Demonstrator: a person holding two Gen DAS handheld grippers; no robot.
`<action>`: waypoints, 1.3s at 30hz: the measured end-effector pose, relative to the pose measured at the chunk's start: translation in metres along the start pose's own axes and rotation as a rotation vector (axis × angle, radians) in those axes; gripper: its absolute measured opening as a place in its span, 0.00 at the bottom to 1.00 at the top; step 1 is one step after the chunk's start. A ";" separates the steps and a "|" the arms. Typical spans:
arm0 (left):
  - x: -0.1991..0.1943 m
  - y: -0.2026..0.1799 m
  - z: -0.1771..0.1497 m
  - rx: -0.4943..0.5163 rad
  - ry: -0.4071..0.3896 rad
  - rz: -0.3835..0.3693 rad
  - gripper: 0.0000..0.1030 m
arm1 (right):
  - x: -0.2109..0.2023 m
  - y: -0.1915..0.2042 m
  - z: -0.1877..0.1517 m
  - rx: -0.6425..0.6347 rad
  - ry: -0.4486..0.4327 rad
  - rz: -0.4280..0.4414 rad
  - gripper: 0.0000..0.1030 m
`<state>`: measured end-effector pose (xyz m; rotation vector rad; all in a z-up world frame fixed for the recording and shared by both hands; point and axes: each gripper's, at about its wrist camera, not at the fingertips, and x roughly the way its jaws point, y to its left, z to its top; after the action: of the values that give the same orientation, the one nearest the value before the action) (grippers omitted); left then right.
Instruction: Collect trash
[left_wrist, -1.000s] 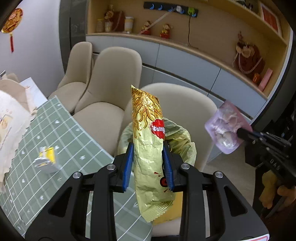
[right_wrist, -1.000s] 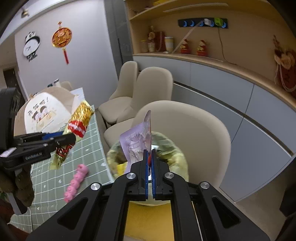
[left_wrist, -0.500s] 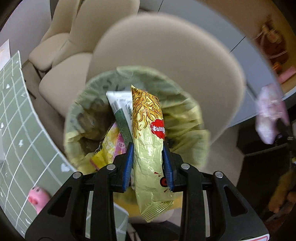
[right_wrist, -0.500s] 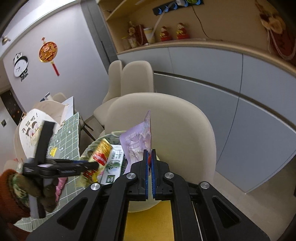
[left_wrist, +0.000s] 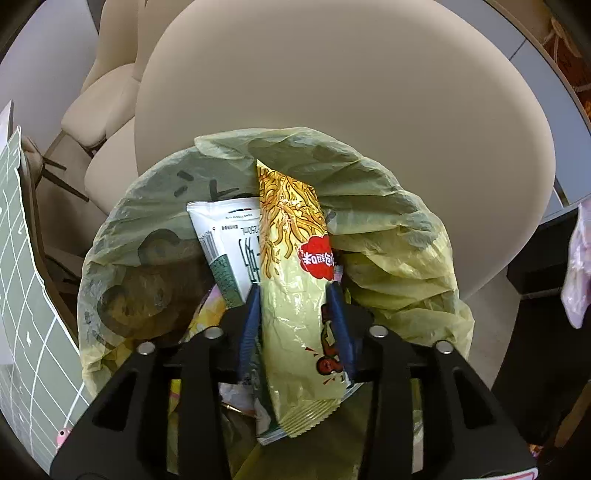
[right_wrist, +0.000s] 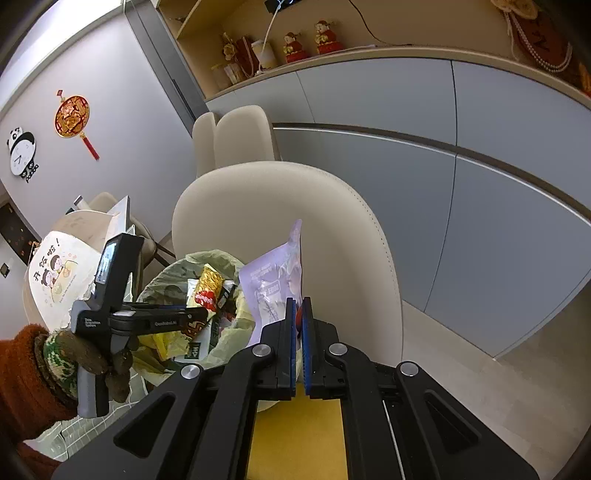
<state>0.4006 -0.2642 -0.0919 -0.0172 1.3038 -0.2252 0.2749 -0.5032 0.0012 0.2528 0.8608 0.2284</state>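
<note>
My left gripper (left_wrist: 293, 291) is shut on a gold snack packet (left_wrist: 295, 280) with a red logo and holds it over the mouth of a bin lined with a yellow-green bag (left_wrist: 388, 225). A white and green carton (left_wrist: 229, 247) and other wrappers lie inside. In the right wrist view the left gripper (right_wrist: 199, 314) and gold packet (right_wrist: 207, 288) hang over the bin (right_wrist: 177, 273). My right gripper (right_wrist: 300, 306) is shut on a pale purple wrapper (right_wrist: 273, 277), just right of the bin. That wrapper shows at the left wrist view's right edge (left_wrist: 576, 266).
A beige chair (left_wrist: 332, 92) stands right behind the bin. More beige chairs (right_wrist: 236, 133) stand further back. A table with a green grid cloth (left_wrist: 18, 295) lies left of the bin, with a printed paper bag (right_wrist: 55, 273) on it. Grey cabinets (right_wrist: 443, 166) run along the wall.
My left gripper has swung from table height to over the bin mouth with the gold packet. My right gripper has moved nearer the bin with the purple wrapper.
</note>
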 end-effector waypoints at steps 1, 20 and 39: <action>-0.002 0.002 -0.001 -0.008 -0.001 -0.002 0.40 | 0.002 -0.001 -0.001 0.000 0.005 0.003 0.05; -0.137 0.065 -0.083 -0.213 -0.250 0.018 0.51 | 0.063 0.090 -0.001 -0.159 0.118 0.198 0.05; -0.185 0.121 -0.164 -0.414 -0.288 0.118 0.51 | 0.170 0.184 -0.058 -0.329 0.396 0.257 0.05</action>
<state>0.2168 -0.0947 0.0240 -0.3126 1.0408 0.1476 0.3199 -0.2710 -0.0997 0.0065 1.1641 0.6700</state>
